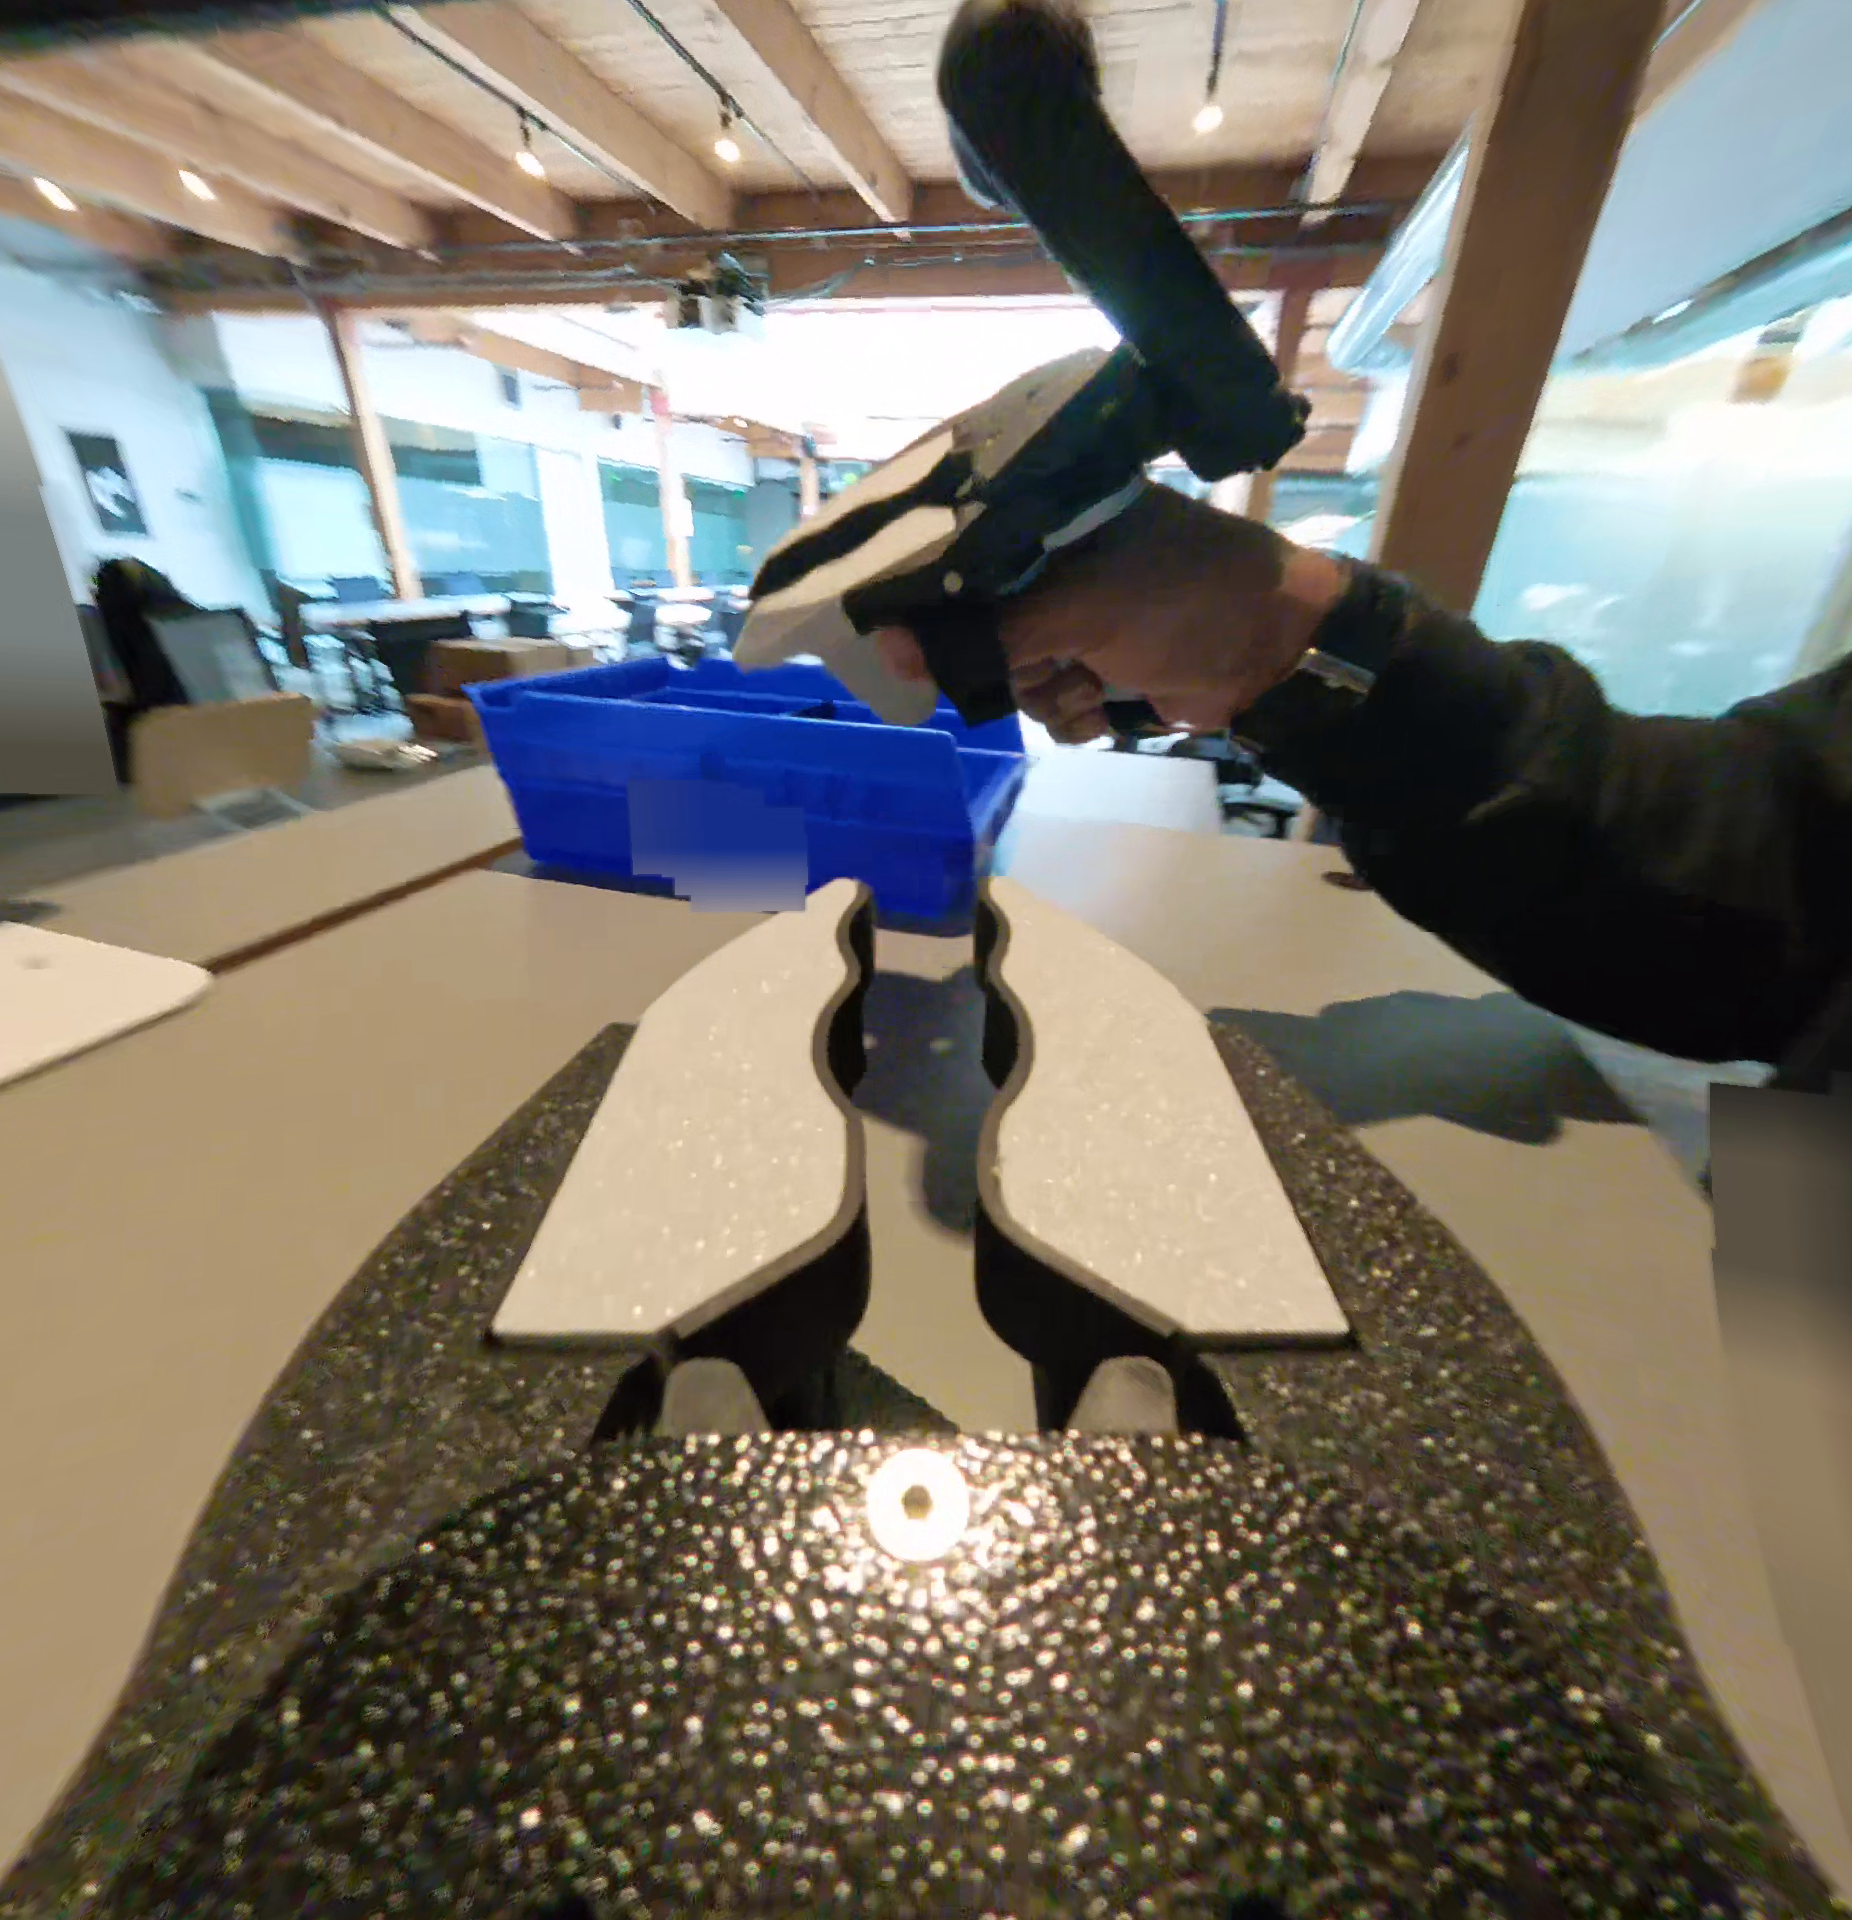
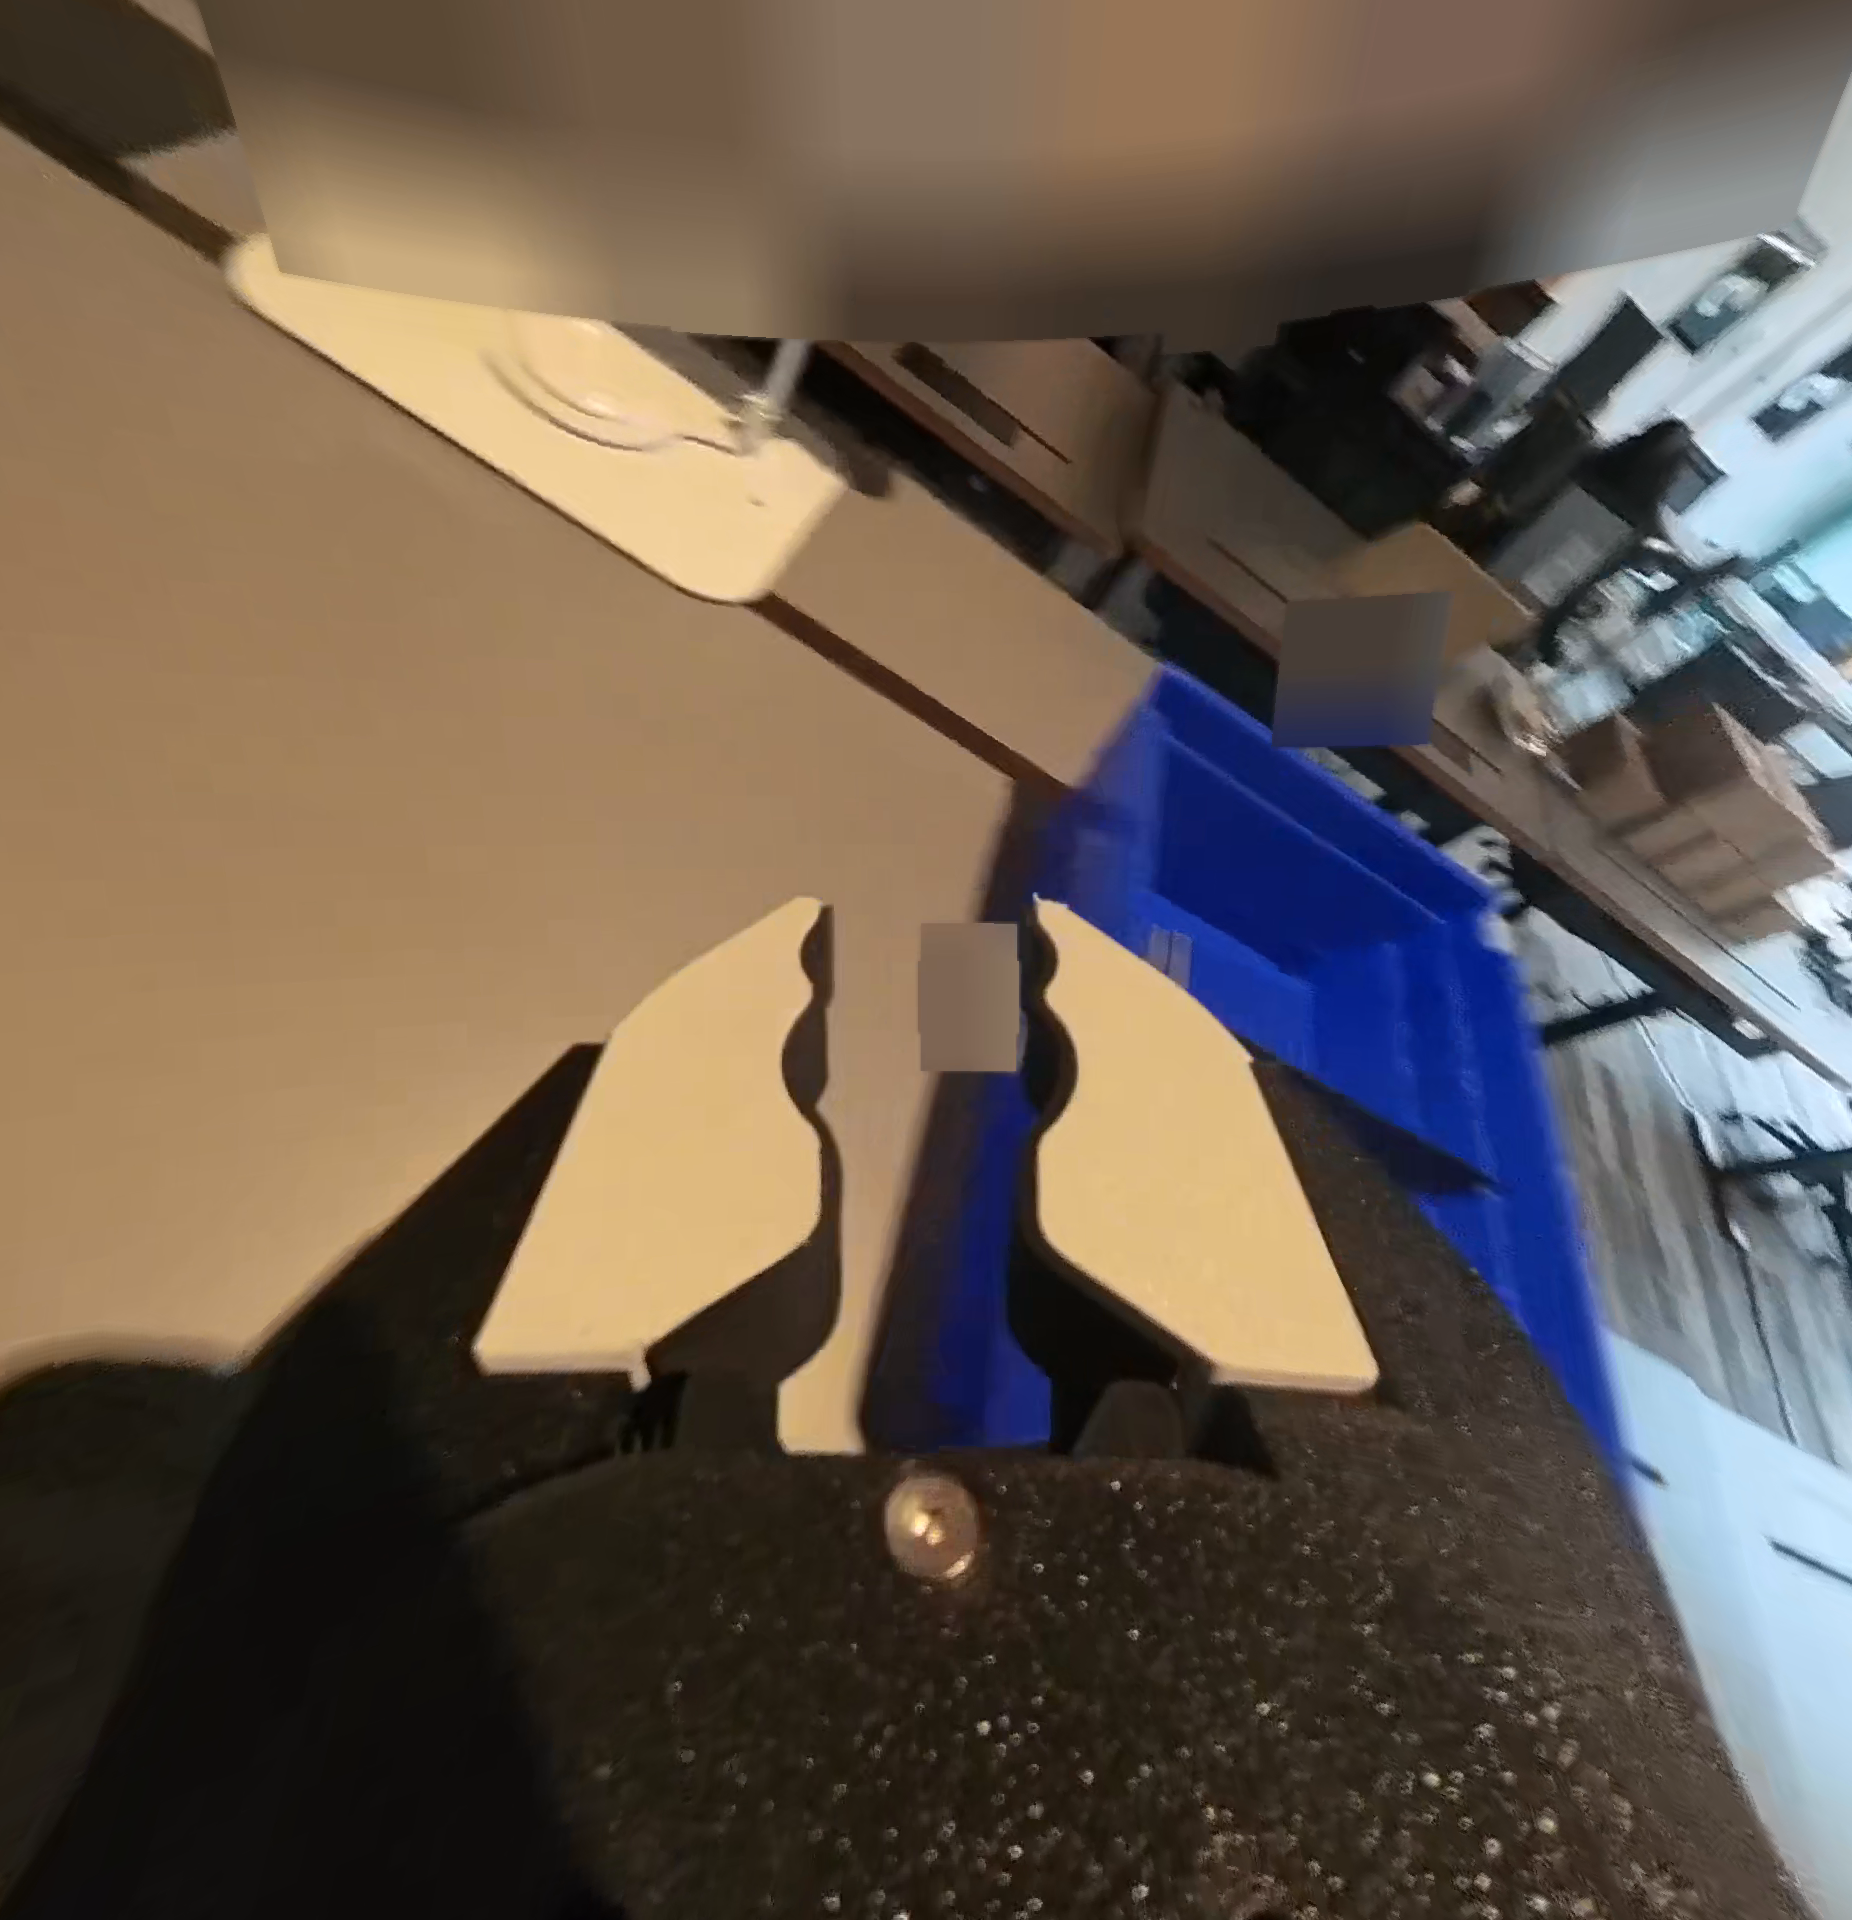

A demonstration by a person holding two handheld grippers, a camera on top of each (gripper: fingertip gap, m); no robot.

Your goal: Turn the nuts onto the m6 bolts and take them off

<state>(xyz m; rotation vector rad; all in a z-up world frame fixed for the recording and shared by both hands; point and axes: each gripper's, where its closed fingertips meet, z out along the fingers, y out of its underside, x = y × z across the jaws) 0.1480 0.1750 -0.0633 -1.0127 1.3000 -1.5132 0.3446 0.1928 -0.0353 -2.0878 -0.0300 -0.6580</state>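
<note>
Timber-beamed ceiling (image 1: 693, 125) (spotlit), wooden post (image 1: 1493, 312), grey tables (image 1: 278, 1091).

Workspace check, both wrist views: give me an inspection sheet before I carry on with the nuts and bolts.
Surface: grey table, mostly bare, a seam running across it.
Job's things: blue bin at the far side of the table; no nuts or bolts seen.
Clutter: white plate lying flat on the table at the left.
Grippers: left gripper low over the table, open, empty; right gripper raised above the bin, open, empty, held by a hand in a dark sleeve.
Cables: nothing seen.
Surroundings: open office, wooden beams, desks, cardboard boxes, blurred.
</note>
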